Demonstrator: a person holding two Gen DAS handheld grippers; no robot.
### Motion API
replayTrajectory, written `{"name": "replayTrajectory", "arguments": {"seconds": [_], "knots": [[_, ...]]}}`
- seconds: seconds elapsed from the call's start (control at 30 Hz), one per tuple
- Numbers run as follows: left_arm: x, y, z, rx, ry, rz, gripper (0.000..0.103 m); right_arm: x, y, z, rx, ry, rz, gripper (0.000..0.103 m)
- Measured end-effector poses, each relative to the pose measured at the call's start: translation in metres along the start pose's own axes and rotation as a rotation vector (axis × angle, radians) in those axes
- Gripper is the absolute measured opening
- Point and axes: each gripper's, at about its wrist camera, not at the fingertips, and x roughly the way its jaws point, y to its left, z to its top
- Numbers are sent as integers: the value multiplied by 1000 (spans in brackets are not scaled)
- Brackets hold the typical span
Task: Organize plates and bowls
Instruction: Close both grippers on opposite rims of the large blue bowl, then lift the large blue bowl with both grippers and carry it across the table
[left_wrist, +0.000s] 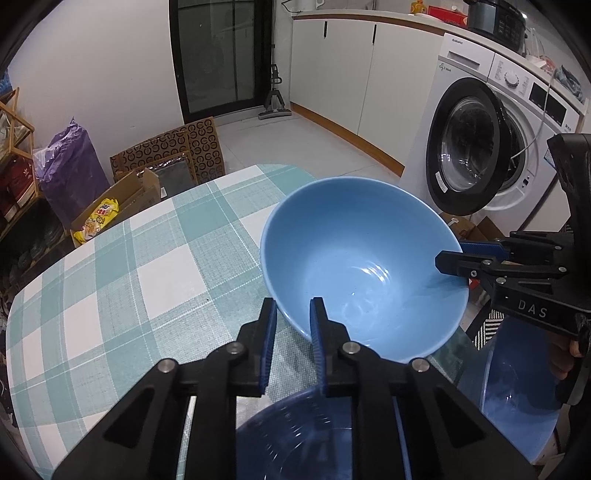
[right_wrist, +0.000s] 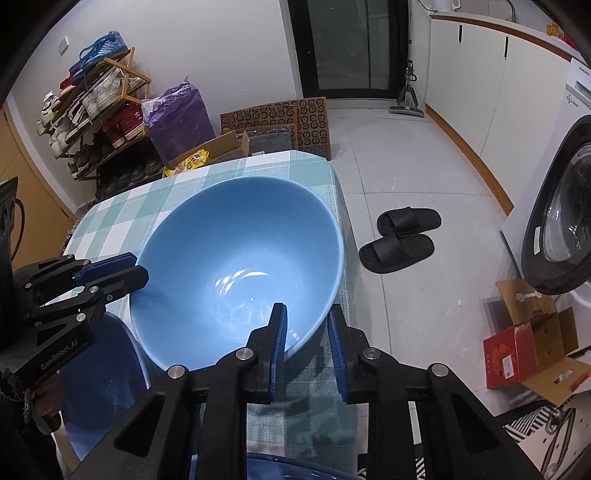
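A light blue bowl (left_wrist: 364, 266) is held tilted above the checked tablecloth (left_wrist: 122, 273); it also shows in the right wrist view (right_wrist: 236, 273). My left gripper (left_wrist: 293, 314) straddles the bowl's near rim, one finger inside and one outside. My right gripper (right_wrist: 306, 325) straddles the opposite rim the same way. Each gripper appears in the other's view, the right one (left_wrist: 452, 260) and the left one (right_wrist: 129, 273), pinching the rim. Translucent blue bowls lie below, one under my left gripper (left_wrist: 295, 439) and one at the table edge (left_wrist: 517, 398).
The table's right edge (right_wrist: 345, 236) drops to a tiled floor with black slippers (right_wrist: 402, 240). A washing machine (left_wrist: 491, 147) with an open door stands at the right. Cardboard boxes (left_wrist: 166, 162), a purple bag (left_wrist: 70, 166) and a shoe rack (right_wrist: 96, 107) stand behind the table.
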Motion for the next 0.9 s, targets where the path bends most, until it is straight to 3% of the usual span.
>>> {"name": "replayTrajectory", "arguments": {"seconds": [0.37, 0.47, 0.57, 0.7, 0.9], "knots": [[-3, -5, 2, 2, -11, 5, 16, -1, 3, -1, -12, -7, -9, 23], [-7, -12, 3, 18, -18, -47, 14, -3, 6, -1, -23, -18, 1, 22], [-5, -17, 3, 39, -19, -20, 14, 0, 8, 0, -39, 4, -43, 22], [-4, -10, 4, 3, -14, -62, 14, 7, -2, 1, 14, 20, 23, 22], [-4, 5, 8, -54, -24, 1, 17, 8, 1, 0, 8, 18, 9, 22]]}}
